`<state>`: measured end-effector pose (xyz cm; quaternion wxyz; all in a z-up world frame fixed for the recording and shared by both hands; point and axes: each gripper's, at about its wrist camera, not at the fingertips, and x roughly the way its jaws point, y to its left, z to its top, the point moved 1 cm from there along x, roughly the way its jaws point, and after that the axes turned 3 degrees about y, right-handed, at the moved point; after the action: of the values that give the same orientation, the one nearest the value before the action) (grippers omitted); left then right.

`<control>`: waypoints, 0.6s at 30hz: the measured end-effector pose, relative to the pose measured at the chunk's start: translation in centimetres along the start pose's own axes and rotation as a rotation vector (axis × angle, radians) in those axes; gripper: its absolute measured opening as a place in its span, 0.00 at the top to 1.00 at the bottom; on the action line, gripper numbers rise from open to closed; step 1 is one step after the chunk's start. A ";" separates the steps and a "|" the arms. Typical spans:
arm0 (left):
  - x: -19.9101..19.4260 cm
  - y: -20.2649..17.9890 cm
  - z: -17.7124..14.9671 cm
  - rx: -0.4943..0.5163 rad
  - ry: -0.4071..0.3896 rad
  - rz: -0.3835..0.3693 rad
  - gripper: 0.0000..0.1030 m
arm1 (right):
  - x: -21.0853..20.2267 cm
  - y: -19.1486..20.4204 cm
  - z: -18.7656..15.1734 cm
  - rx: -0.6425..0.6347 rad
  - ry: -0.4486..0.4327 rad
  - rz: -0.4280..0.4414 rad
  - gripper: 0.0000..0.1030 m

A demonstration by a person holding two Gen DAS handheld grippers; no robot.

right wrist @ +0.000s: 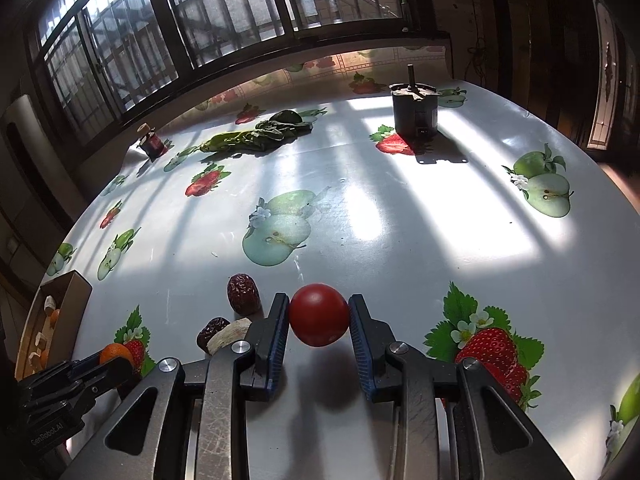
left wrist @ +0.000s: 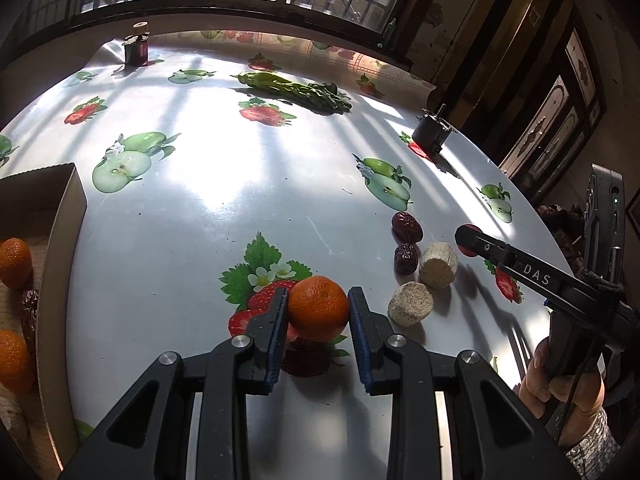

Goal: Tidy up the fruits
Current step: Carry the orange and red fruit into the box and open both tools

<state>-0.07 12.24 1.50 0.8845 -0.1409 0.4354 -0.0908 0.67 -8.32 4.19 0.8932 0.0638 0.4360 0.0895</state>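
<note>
Now my left gripper (left wrist: 318, 312) clasps the mandarin (left wrist: 319, 308) across its middle, soft-skinned, so gently; my right gripper (right wrist: 319, 316) pinches the smooth, slippery tomato (right wrist: 319, 314).

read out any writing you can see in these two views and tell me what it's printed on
"DAS" stands in pale letters on the black arm of the right gripper, seen from the left wrist view.
"GenRobot.AI" stands on the black body of the left gripper, low left in the right wrist view.
The dark jar at the far edge of the table carries a label, too small and blurred to read.
The tablecloth shows only printed fruit, no words.
</note>
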 end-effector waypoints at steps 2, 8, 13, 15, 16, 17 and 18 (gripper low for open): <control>-0.5 0.0 -0.2 0.001 -0.010 -0.007 0.72 | -0.5 0.4 -0.1 0.000 -0.014 -0.023 0.69; -2.0 -0.9 -1.3 -0.003 -0.015 -0.072 0.72 | -5.0 3.0 -2.4 0.011 -0.054 0.015 0.69; -4.2 -0.9 -2.7 -0.033 -0.020 -0.092 0.72 | -7.9 4.8 -4.3 -0.009 -0.072 0.037 0.68; -5.6 -0.4 -3.3 -0.049 -0.026 -0.094 0.72 | -8.4 5.3 -4.9 -0.012 -0.071 0.041 0.68; -6.3 -0.1 -3.5 -0.057 -0.032 -0.091 0.72 | -8.6 5.5 -5.1 -0.015 -0.069 0.041 0.68; -7.2 0.5 -3.7 -0.070 -0.040 -0.088 0.72 | -8.7 5.9 -5.2 -0.022 -0.068 0.038 0.68; -8.2 1.1 -3.8 -0.085 -0.049 -0.083 0.72 | -8.8 6.3 -5.4 -0.029 -0.066 0.039 0.68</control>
<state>-8.05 14.92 5.03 0.8836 -0.1983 0.4109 -0.1057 -9.56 -3.92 8.86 0.9060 0.0623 0.4038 0.1109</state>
